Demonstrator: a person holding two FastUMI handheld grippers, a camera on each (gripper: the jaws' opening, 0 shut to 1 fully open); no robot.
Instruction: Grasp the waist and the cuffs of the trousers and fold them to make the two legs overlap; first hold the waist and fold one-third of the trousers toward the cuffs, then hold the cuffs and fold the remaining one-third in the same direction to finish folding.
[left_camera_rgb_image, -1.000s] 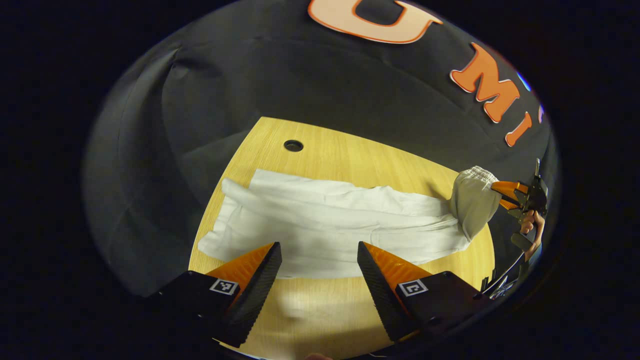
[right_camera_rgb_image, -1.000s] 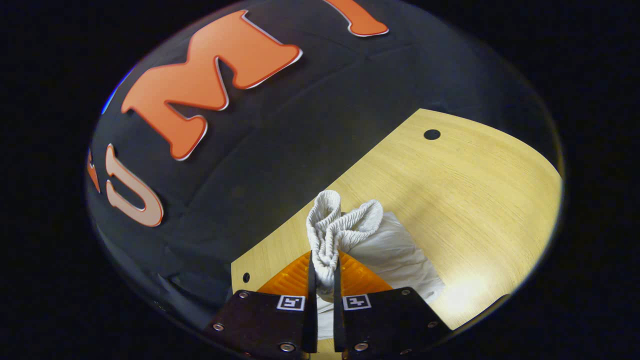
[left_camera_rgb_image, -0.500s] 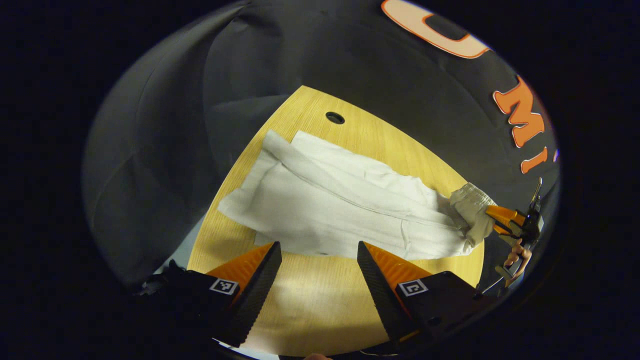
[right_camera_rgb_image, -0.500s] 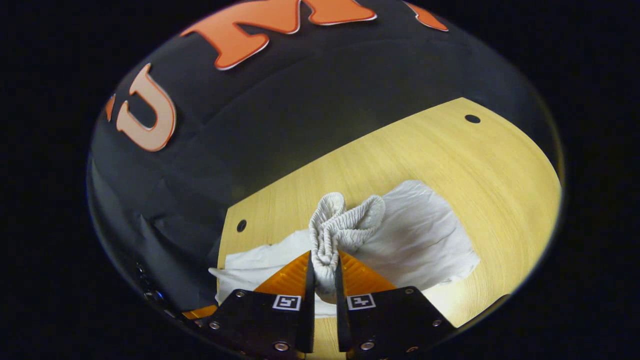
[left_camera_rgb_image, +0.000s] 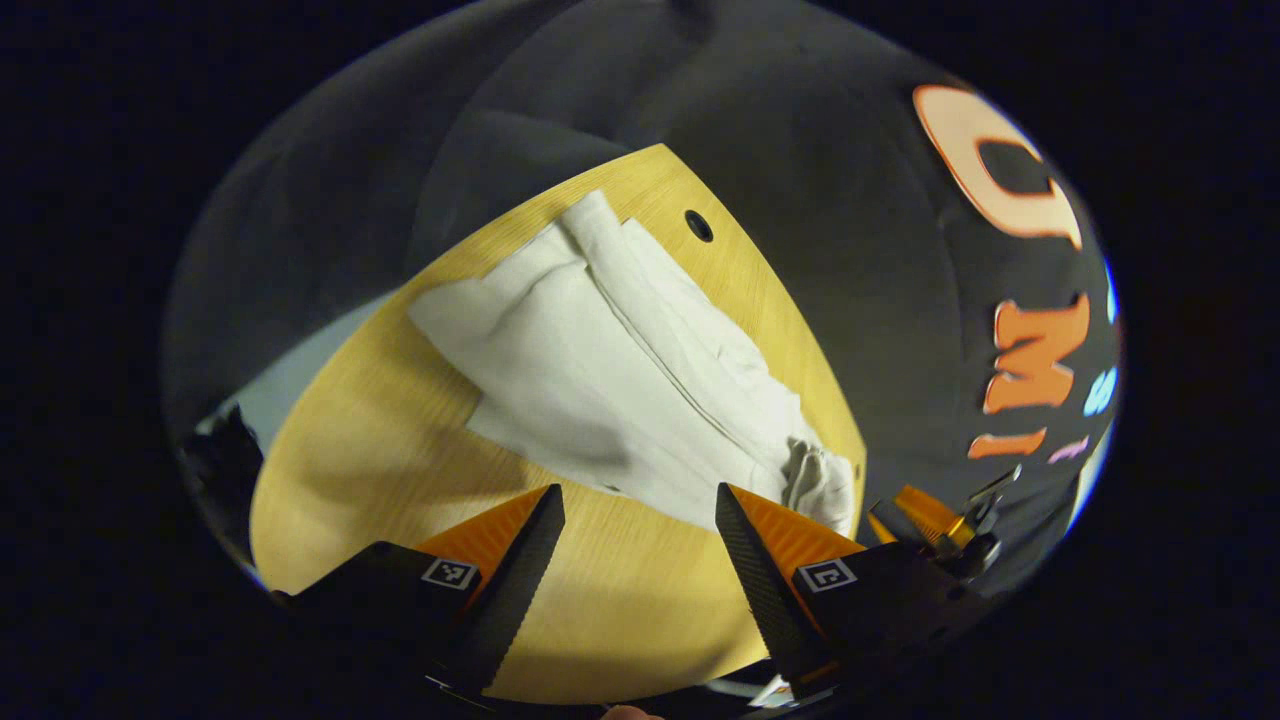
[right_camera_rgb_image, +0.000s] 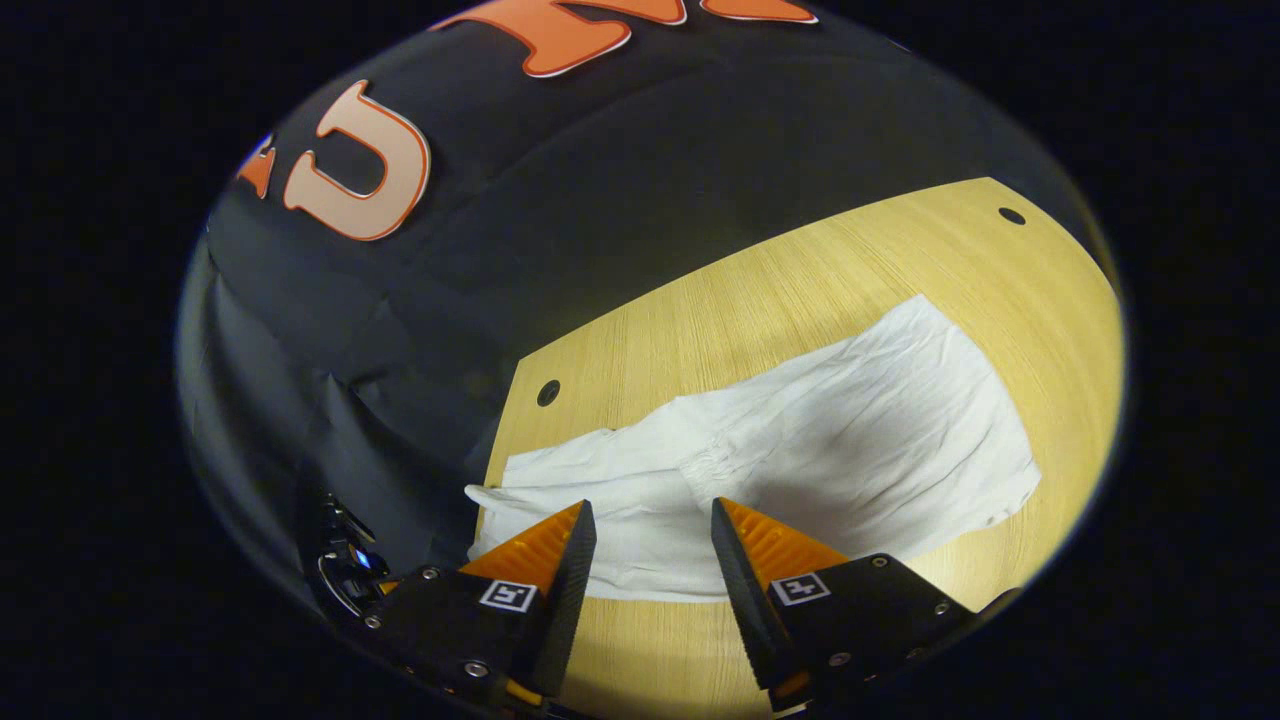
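1. White trousers (right_camera_rgb_image: 800, 450) lying flat along the far part of the wooden table (right_camera_rgb_image: 900, 270), legs overlapped, puckered elastic waist (right_camera_rgb_image: 710, 462) set down on the cloth just beyond the right claw (right_camera_rgb_image: 648, 560).
2. Right claw spread wide with nothing between its fingers, poised just above the near edge of the cloth.
3. Left claw (left_camera_rgb_image: 640, 560) likewise wide apart and empty, hovering over bare wood at the near side, close to the bunched waist end (left_camera_rgb_image: 820, 480); cuffs (left_camera_rgb_image: 500, 290) at the far end of that view, well apart from it.
4. Judged stage: waist fold laid down; cuff fold not yet begun.
5. For a clean next step:
   - Approach the cuffs low and level with the table.
   - Pinch both layers of both legs, near a corner rather than mid-hem, to avoid picking up one layer alone.
   - Lift only enough to clear the cloth, then carry straight along the length, edges aligned.
   - Lay down gently and smooth any ridge near the waist.
6. Risk: soft, wrinkled cloth likely to slide or bunch if dragged.
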